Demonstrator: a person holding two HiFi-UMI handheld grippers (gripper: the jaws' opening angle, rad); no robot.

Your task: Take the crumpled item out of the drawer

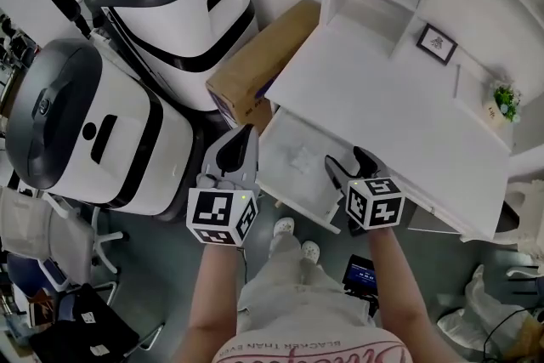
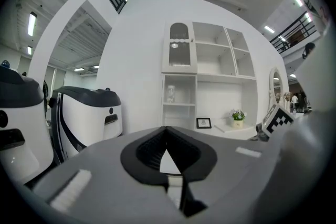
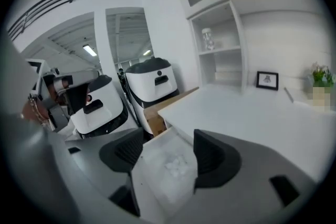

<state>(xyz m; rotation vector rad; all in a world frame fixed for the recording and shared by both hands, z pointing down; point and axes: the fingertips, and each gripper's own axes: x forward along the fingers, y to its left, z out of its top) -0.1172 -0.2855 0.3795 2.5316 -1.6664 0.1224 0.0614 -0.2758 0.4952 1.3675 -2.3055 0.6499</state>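
The white wooden drawer [image 1: 285, 140] stands pulled out from under the front edge of the white desk top [image 1: 382, 106]. The crumpled item, a small white ball of paper or thin film [image 1: 302, 157], lies alone near the middle of the drawer floor, away from all four walls. So the opening of the drawer seems to be done, and the step in hand looks like the reach for the item.

The right gripper [image 1: 350, 166] hangs over the right front corner of the drawer, above the item and not touching it. Its jaws stand fully apart and grip nothing. In the right gripper view the crumpled item [image 3: 177, 164] shows between the two dark pads [image 3: 210, 157], but it is farther off, down in the drawer.

The left gripper [image 1: 240, 147] is held beside the left wall of the drawer, outside of it. In the left gripper view its jaws [image 2: 167, 131] are pressed together with nothing between them.

For the next move, the right gripper probably has to go down into the drawer until the pads stand on both sides of the ball, close to the floor, and then close softly. The item looks light and soft, so it may slide away if one pad pushes it first.
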